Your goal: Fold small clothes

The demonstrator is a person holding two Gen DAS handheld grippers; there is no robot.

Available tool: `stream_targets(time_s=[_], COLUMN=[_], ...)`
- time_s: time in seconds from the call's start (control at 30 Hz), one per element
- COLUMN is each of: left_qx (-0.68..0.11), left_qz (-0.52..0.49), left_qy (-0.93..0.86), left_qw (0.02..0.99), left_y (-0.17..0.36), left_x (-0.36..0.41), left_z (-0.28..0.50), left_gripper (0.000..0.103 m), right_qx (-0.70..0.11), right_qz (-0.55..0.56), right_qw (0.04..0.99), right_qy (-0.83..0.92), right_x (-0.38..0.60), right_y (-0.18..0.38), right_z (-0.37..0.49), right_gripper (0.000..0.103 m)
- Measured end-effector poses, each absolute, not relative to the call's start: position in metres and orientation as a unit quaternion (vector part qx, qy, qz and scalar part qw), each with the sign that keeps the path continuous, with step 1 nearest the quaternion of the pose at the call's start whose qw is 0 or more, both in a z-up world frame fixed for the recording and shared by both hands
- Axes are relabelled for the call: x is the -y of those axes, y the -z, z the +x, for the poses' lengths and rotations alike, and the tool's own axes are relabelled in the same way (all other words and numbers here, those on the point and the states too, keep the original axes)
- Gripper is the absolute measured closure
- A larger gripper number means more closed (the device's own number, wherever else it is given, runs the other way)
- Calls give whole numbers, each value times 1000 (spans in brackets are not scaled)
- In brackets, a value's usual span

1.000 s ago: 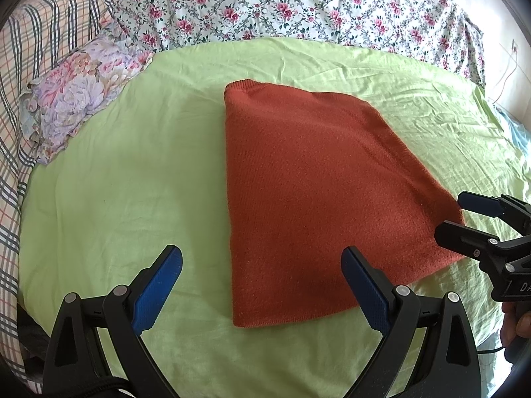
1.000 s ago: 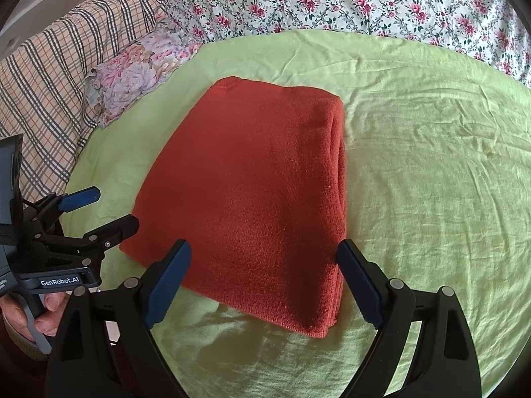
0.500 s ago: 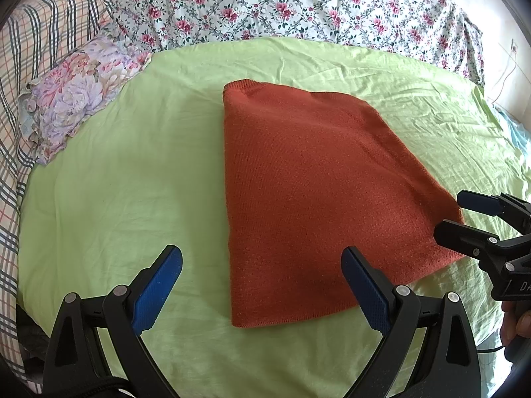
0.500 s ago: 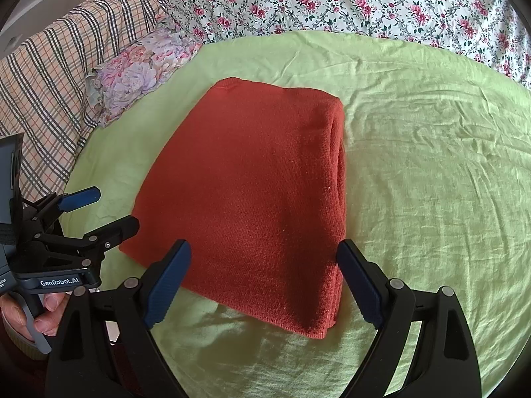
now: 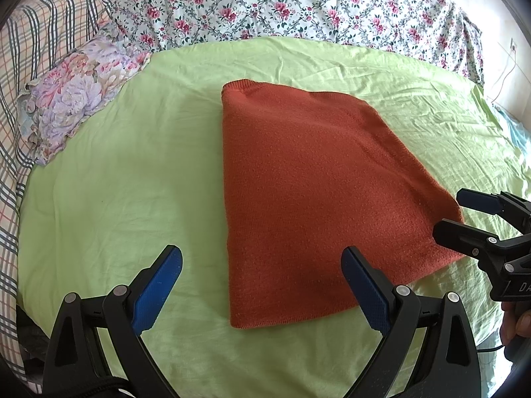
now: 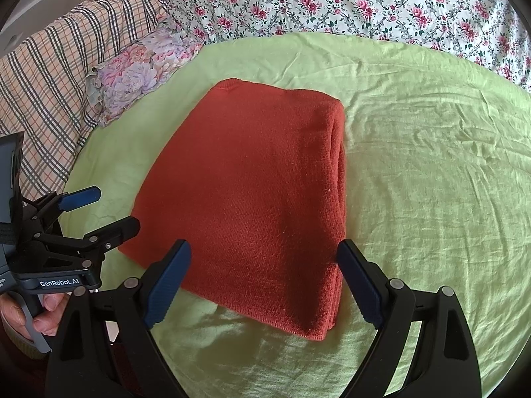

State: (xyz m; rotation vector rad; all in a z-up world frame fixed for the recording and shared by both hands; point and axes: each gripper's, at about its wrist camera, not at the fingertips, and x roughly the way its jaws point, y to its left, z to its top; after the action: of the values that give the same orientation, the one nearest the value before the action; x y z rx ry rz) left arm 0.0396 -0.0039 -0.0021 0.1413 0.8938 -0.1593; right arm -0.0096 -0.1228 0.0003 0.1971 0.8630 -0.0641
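While both grippers hang spread and empty, the sweater (image 6: 259, 195) lies folded ahead of them. Left gripper (image 5: 262, 285) brackets its near left corner, right gripper (image 6: 264, 282) its near edge, probably poised for another fold.

Open green sheet on both sides of a folded garment on a bed

The rust-red folded garment (image 5: 318, 192) fills the middle of the green sheet (image 5: 126, 199); bare sheet lies to its left and right (image 6: 431, 182), while a floral pillow (image 5: 76, 96), a plaid cover (image 6: 49, 76) and a floral quilt (image 5: 298, 3) hem in the far and left edges
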Motion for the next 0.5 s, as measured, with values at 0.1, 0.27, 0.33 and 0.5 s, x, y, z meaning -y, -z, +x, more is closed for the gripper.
stream_targets(time_s=[0.1,0.27,0.33,0.5], left_qx=[-432,-432,-432,-433], left_qz=[69,69,69,70], left_qy=[78,79,78,79], left_qw=[896,896,896,895], left_y=[2,2,2,2], left_x=[6,6,6,6], left_z=[40,40,40,41], left_gripper=[6,6,6,6], right_qx=[-418,-417,-416,-415], right_qz=[95,95,94,88], right_qw=[903,903,904,905], right_qy=[31,31,31,30], right_x=[123,121,122,123], right_y=[0,-1,-1,-2], right_z=[-9,-10,-10,-8], right_gripper=[13,13,13,13])
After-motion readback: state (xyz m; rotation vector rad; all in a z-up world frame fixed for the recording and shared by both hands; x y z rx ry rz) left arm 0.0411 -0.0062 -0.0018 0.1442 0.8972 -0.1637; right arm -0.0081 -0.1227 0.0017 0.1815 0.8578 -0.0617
